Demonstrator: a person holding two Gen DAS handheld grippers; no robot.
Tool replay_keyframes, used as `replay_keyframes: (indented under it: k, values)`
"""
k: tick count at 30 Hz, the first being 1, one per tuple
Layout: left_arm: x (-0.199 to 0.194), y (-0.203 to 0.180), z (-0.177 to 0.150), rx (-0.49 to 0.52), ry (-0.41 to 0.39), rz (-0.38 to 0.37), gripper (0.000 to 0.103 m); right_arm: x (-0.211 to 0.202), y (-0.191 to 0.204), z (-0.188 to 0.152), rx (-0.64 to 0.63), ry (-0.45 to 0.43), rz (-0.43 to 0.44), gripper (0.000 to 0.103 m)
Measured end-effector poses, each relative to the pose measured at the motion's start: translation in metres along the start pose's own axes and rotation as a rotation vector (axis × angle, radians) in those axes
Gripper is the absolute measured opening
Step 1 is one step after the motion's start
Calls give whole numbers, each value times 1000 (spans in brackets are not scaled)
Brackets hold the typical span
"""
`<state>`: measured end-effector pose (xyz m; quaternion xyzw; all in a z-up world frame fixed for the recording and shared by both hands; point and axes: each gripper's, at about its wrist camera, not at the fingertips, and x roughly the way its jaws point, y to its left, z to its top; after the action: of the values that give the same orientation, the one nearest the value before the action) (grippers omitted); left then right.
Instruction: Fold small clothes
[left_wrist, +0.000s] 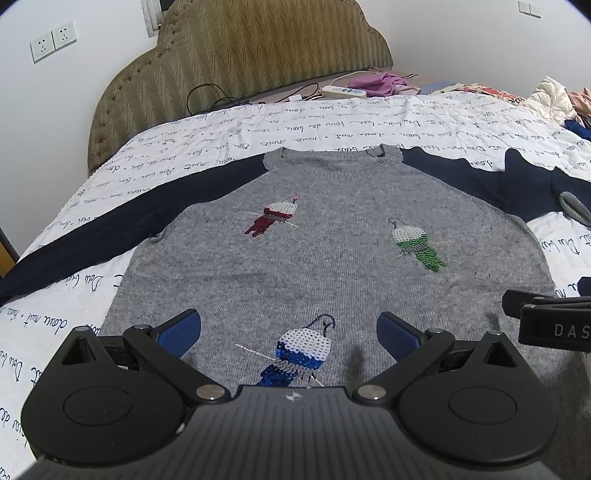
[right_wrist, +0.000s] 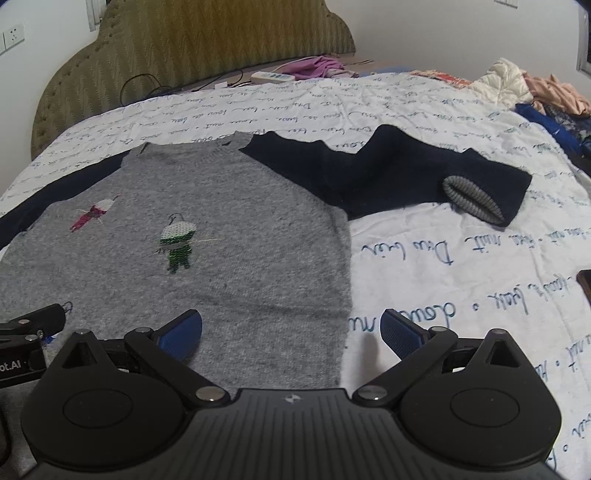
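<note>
A small grey sweater (left_wrist: 332, 236) with navy sleeves and three sequin figures lies flat, front up, on the bed, its neck toward the headboard. My left gripper (left_wrist: 290, 334) is open just over the hem, above the blue sequin figure (left_wrist: 301, 350). In the right wrist view the same sweater (right_wrist: 236, 229) fills the left half, and its right navy sleeve (right_wrist: 388, 170) is bent back with the grey striped cuff (right_wrist: 472, 199) showing. My right gripper (right_wrist: 291, 334) is open over the sweater's lower right edge. Nothing is between either pair of fingers.
The white quilt (right_wrist: 461, 277) printed with script covers the bed. A padded olive headboard (left_wrist: 236, 62) stands behind, with a power strip (left_wrist: 343, 91), cables and a purple cloth (left_wrist: 380, 82) by it. A heap of clothes (right_wrist: 535, 92) lies at the far right.
</note>
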<state>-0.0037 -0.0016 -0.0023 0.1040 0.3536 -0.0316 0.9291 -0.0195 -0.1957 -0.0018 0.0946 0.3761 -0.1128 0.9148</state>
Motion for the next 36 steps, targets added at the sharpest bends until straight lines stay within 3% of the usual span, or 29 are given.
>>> replay_keyframes:
  k: [10, 36]
  values:
    - [0, 0, 0, 3, 0, 2, 103, 0, -4, 1, -18, -24, -74, 103]
    - [3, -11, 5, 31, 3, -7, 103, 5, -10, 0, -23, -21, -71, 103]
